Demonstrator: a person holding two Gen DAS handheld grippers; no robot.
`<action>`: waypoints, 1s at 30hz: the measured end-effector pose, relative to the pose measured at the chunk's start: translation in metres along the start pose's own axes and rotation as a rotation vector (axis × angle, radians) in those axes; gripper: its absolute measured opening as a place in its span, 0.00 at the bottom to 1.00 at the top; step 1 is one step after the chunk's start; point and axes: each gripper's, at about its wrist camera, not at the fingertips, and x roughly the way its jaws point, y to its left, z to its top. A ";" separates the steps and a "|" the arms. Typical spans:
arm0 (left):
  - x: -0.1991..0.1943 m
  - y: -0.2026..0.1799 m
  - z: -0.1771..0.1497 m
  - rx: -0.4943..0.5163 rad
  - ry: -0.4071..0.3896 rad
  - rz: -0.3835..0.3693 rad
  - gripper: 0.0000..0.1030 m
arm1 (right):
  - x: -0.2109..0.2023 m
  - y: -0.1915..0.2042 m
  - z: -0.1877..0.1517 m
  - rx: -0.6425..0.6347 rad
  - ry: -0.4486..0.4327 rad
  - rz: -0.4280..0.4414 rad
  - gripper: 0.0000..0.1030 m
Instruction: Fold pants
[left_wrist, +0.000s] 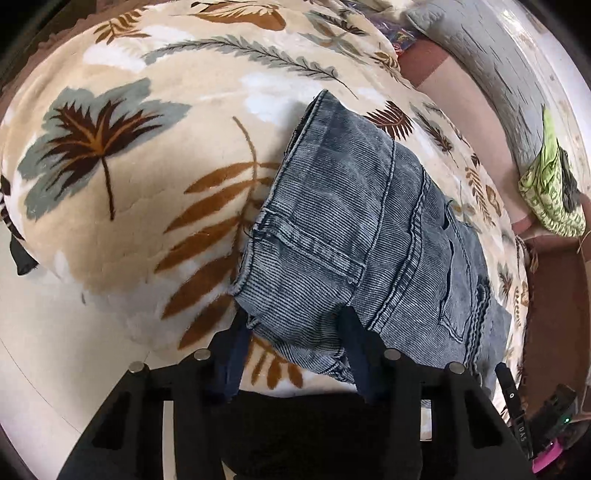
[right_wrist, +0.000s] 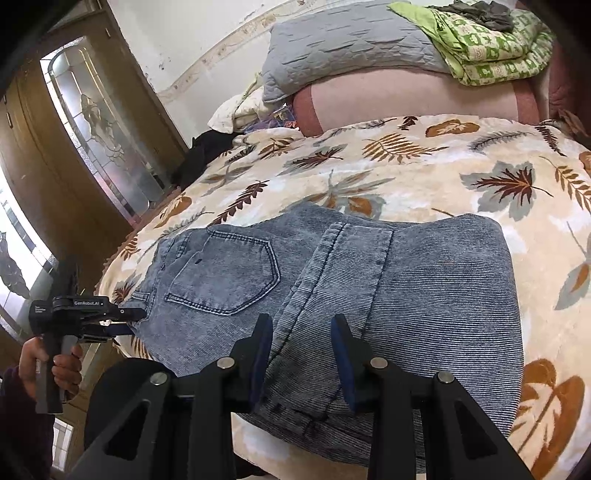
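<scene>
1. I'm looking down both hand-held grippers at a bed (right_wrist: 480, 177) covered w/ a cream blanket (left_wrist: 147, 229) printed in brown and grey leaves.
2. The jeans (right_wrist: 406, 280), faded blue-grey denim, lie folded on the blanket near the bed's front edge; back pocket (right_wrist: 229, 273) faces up on the left part, leg section doubled over on the right.
3. Left hand-held gripper (left_wrist: 291, 332): its two dark fingers straddle the near edge of the denim, one on each side of the fabric. Jaws stand partly apart; I can't tell if the pads actually press the cloth.
4. From the right wrist view, that same left hand-held gripper (right_wrist: 129, 321) shows at the left end of the jeans, tips at the denim edge, w/ a person's hand (right_wrist: 51, 365) around its handle.
5. Right hand-held gripper (right_wrist: 301, 343): blue-padded fingers sit either side of a seamed fold at the near edge of the jeans. Partly closed; can't tell whether it pinches the fabric.
6. Bkgd: grey quilted pillow (right_wrist: 343, 51) and green patterned bedding (right_wrist: 491, 48) stacked at the far side of the bed; wooden door w/ glass panel (right_wrist: 96, 122) at left.
</scene>
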 end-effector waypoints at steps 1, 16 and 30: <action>0.001 0.003 0.000 -0.010 -0.002 -0.021 0.44 | 0.001 0.001 0.000 -0.004 0.002 -0.003 0.35; -0.009 -0.002 0.000 0.064 -0.062 0.003 0.31 | 0.029 0.040 0.018 -0.075 0.062 0.043 0.35; -0.013 0.035 0.003 -0.100 -0.064 -0.085 0.70 | 0.037 0.034 0.007 -0.069 0.060 0.038 0.35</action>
